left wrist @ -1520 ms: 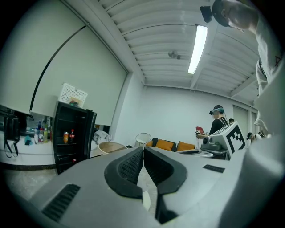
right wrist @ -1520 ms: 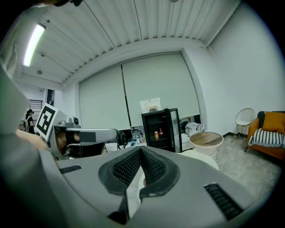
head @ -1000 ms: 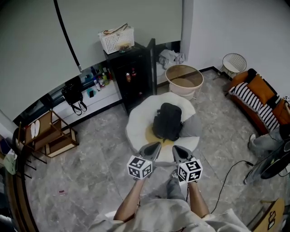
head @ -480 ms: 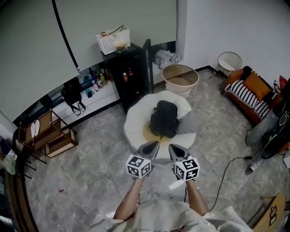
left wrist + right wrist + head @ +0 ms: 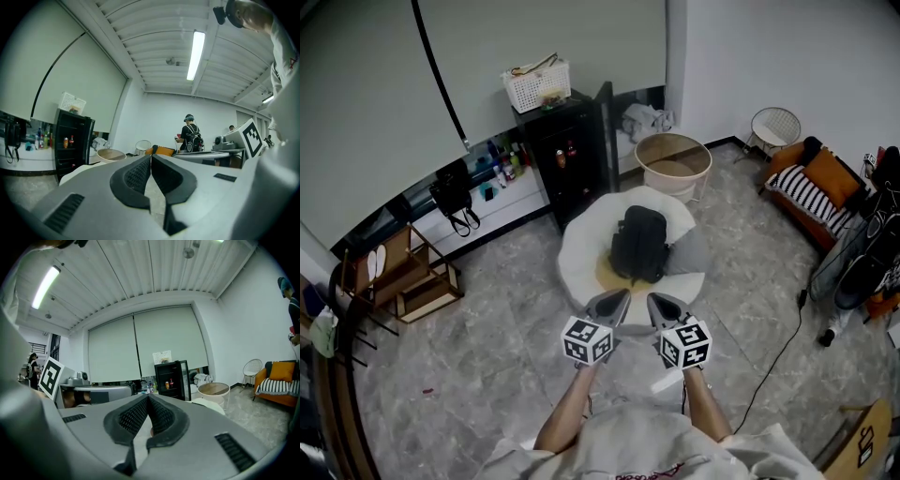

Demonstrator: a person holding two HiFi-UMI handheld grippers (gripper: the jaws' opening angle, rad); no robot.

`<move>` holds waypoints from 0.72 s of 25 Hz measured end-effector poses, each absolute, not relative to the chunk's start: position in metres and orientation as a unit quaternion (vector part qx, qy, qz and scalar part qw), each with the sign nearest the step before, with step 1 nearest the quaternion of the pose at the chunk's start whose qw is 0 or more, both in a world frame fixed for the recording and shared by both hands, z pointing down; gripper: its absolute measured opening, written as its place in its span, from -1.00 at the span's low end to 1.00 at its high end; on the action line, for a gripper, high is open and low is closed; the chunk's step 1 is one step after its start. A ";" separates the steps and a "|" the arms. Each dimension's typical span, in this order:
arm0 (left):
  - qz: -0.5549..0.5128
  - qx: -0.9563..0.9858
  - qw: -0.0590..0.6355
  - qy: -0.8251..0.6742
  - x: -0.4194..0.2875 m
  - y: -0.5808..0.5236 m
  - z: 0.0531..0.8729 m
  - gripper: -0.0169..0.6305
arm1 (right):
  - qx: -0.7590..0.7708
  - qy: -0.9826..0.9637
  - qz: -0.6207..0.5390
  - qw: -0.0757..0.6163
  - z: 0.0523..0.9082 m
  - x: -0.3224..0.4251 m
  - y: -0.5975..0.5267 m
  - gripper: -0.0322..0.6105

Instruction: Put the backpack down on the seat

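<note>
Left tongs (image 5: 619, 302): jaws are seen brought together at the tips, with nothing between the pads (image 5: 140, 174); the pair is held level, at the near edge of the seat.
Right tongs (image 5: 659, 305): jaws are closed tip to tip and are empty; the pair is held just beside the left pair, apart from it.
Backpack: a black soft backpack (image 5: 639, 244) is found lying on the seat, clear of both pairs.
Seat: a white round cushioned seat (image 5: 577, 253) is set on the grey tiled floor (image 5: 487, 319); a grey cushion (image 5: 690, 253) lies just beside the backpack.
Surroundings: a black cabinet (image 5: 572, 159) is placed behind the seat, a white plastic basket (image 5: 536, 84) is set on top of it, and a round light wooden tub (image 5: 673, 161) stands beside it.
</note>
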State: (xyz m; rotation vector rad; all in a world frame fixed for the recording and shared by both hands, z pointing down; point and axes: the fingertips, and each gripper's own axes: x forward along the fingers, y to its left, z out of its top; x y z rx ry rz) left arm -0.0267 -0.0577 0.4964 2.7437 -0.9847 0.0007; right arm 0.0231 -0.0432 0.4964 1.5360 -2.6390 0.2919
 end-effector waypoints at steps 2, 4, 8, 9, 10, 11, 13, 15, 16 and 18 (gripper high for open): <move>0.000 0.935 0.113 -0.335 -0.025 -0.056 0.496 -0.85 | 0.500 -0.860 0.095 0.035 0.495 0.023 -0.043 -0.82; 0.001 0.936 0.113 -0.333 -0.024 -0.055 0.496 -0.85 | 0.501 -0.860 0.093 0.032 0.493 0.023 -0.043 -0.82; 0.004 0.938 0.110 -0.329 -0.022 -0.056 0.499 -0.85 | 0.503 -0.859 0.092 0.028 0.494 0.024 -0.046 -0.82; 0.004 0.938 0.110 -0.329 -0.021 -0.056 0.500 -0.85 | 0.504 -0.858 0.092 0.027 0.495 0.025 -0.047 -0.82; 0.005 0.938 0.110 -0.328 -0.021 -0.057 0.501 -0.85 | 0.504 -0.858 0.092 0.027 0.495 0.025 -0.047 -0.82; 0.005 0.938 0.110 -0.328 -0.021 -0.057 0.501 -0.85 | 0.504 -0.858 0.091 0.027 0.496 0.025 -0.048 -0.82; 0.004 0.939 0.110 -0.327 -0.021 -0.059 0.501 -0.85 | 0.505 -0.858 0.090 0.027 0.496 0.024 -0.049 -0.82; 0.004 0.939 0.109 -0.325 -0.021 -0.059 0.501 -0.85 | 0.506 -0.857 0.091 0.028 0.497 0.024 -0.049 -0.82; 0.004 0.939 0.110 -0.325 -0.021 -0.059 0.502 -0.85 | 0.506 -0.857 0.091 0.028 0.497 0.023 -0.049 -0.82; 0.004 0.940 0.111 -0.324 -0.022 -0.061 0.502 -0.85 | 0.506 -0.857 0.092 0.029 0.498 0.021 -0.051 -0.82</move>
